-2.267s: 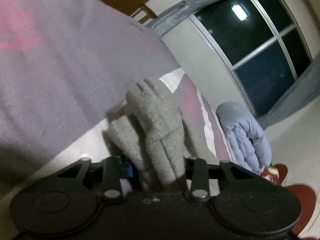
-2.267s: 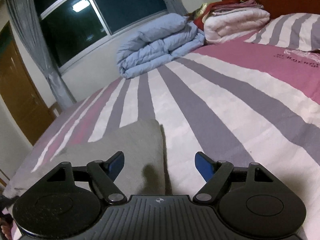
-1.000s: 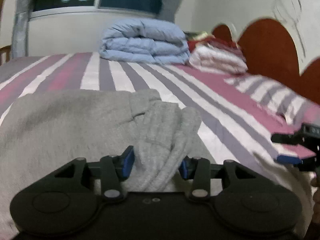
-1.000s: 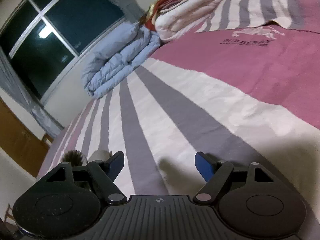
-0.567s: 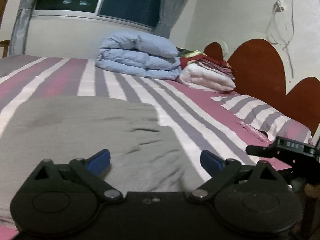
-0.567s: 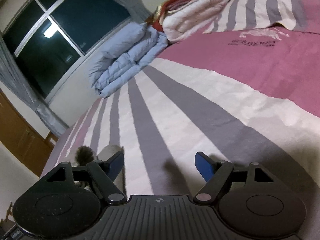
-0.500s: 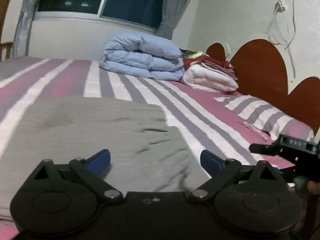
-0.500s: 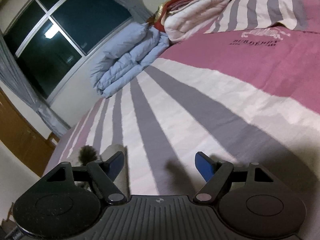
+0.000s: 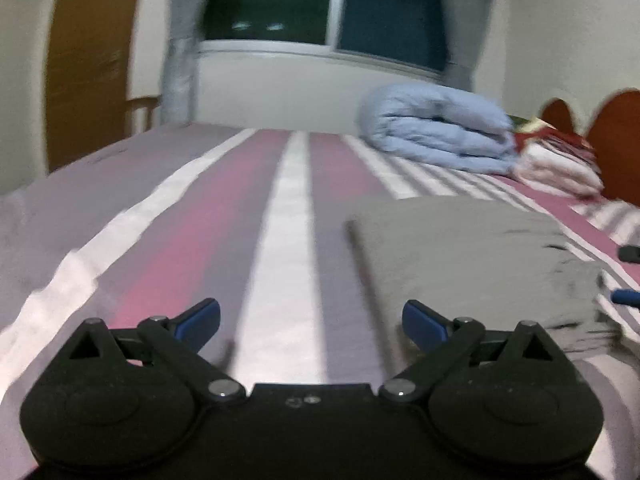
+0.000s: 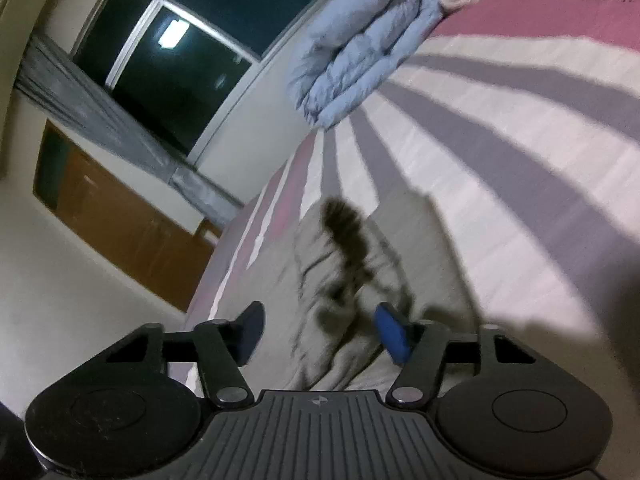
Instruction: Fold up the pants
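The grey pants [image 9: 472, 256] lie folded flat on the striped bed. In the left wrist view they are right of centre. My left gripper [image 9: 311, 322] is open and empty, over the bedspread just left of the pants' edge. My right gripper [image 10: 318, 334] is open and empty, right above the crumpled near end of the pants [image 10: 360, 288]. A dark fuzzy shape [image 10: 346, 232] shows over the pants there; I cannot tell what it is. The right gripper's tips show at the right edge of the left wrist view [image 9: 628, 276].
The bedspread [image 9: 224, 216] has pink, white and grey stripes. A folded light blue duvet [image 9: 436, 138] and folded blankets [image 9: 560, 164] lie at the far side near the red headboard [image 9: 616, 136]. A window, curtains and a wooden door stand behind.
My left gripper has let go of the pants, opened wide and swung left, off the pants. My right gripper has tilted and moved over the pants' near end.
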A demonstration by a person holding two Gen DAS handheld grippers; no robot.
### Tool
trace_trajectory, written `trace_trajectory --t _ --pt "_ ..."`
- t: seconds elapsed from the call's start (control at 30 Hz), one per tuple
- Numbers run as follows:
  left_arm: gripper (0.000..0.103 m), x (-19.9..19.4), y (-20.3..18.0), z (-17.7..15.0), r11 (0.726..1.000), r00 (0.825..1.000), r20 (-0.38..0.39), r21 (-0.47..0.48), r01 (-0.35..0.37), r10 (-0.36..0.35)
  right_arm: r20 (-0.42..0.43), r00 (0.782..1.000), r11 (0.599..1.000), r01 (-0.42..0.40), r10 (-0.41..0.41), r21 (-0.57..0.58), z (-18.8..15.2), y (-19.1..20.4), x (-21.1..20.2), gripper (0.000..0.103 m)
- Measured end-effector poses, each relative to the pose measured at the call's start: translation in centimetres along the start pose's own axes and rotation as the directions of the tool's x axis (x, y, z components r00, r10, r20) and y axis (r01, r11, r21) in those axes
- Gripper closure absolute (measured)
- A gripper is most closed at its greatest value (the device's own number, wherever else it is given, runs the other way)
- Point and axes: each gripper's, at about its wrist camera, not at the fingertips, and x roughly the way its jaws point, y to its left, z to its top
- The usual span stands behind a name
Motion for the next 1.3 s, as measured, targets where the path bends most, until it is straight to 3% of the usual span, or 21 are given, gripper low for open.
trace_trajectory --t 0.13,0.3,0.4,0.57,0.67,0.73,0.93,0.97,1.0,1.07,1.17,1.23,1.3 --pt "0.012 0.7 1.1 0.0 0.998 0.999 -0.023 -0.043 -0.036 0.035 -0.042 0.999 0.999 0.034 -0.034 0.005 -1.2 0.7 2.1 0.042" --pt "0.011 1.2 2.7 -0.4 0.993 0.998 -0.056 -0.117 -0.03 0.024 -0.026 0.999 0.999 0.041 -0.041 0.007 -1.7 1.2 3.3 0.042" --pt "0.011 1.5 3.7 -0.6 0.985 0.997 -0.07 -0.168 -0.033 0.021 0.013 0.998 0.994 0.064 -0.063 -0.087 -1.7 2.4 3.4 0.042" --pt "0.011 1.3 4.7 -0.7 0.979 0.997 -0.065 -0.199 -0.047 0.035 0.027 0.994 0.983 0.109 -0.106 -0.148 -2.4 3.4 3.1 0.042" --pt "0.01 1.1 4.9 -0.9 0.977 0.997 -0.066 -0.205 -0.052 0.039 0.035 0.997 0.985 0.073 -0.069 -0.158 -2.9 3.9 2.3 0.042" --pt "0.01 1.0 5.0 -1.0 0.976 0.997 -0.068 -0.21 -0.054 0.041 0.001 0.999 0.989 0.04 -0.04 -0.145 -3.1 4.0 3.1 0.042" --pt "0.01 1.4 5.2 -1.1 0.974 0.995 -0.088 -0.219 -0.06 0.042 -0.086 0.991 0.993 0.1 -0.106 -0.067 -1.5 2.8 7.3 0.042" --pt "0.01 1.5 5.2 -1.1 0.974 0.995 -0.09 -0.217 -0.063 0.044 -0.095 0.99 0.993 0.102 -0.107 -0.056 -1.2 2.7 7.6 0.067" --pt "0.009 1.5 5.1 -1.1 0.975 0.995 -0.092 -0.214 -0.065 0.046 -0.101 0.99 0.994 0.091 -0.096 -0.052 -0.8 2.8 7.6 0.081" --pt "0.009 1.6 5.0 -1.1 0.976 0.994 -0.093 -0.209 -0.068 0.05 -0.059 0.998 0.998 -0.003 0.0 -0.057 0.1 3.4 6.0 0.081" --pt "0.009 1.7 4.9 -1.1 0.977 0.994 -0.095 -0.2 -0.067 0.049 0.021 0.999 0.995 -0.043 0.045 -0.092 1.1 3.9 3.3 0.081" --pt "0.009 1.7 4.8 -1.1 0.978 0.994 -0.096 -0.196 -0.066 0.048 -0.004 0.999 0.996 0.033 -0.033 -0.078 1.2 2.4 4.0 0.081" --pt "0.009 1.7 4.7 -1.0 0.979 0.994 -0.096 -0.192 -0.069 0.051 -0.091 0.99 0.994 0.105 -0.107 -0.026 0.9 0.1 5.6 0.075"
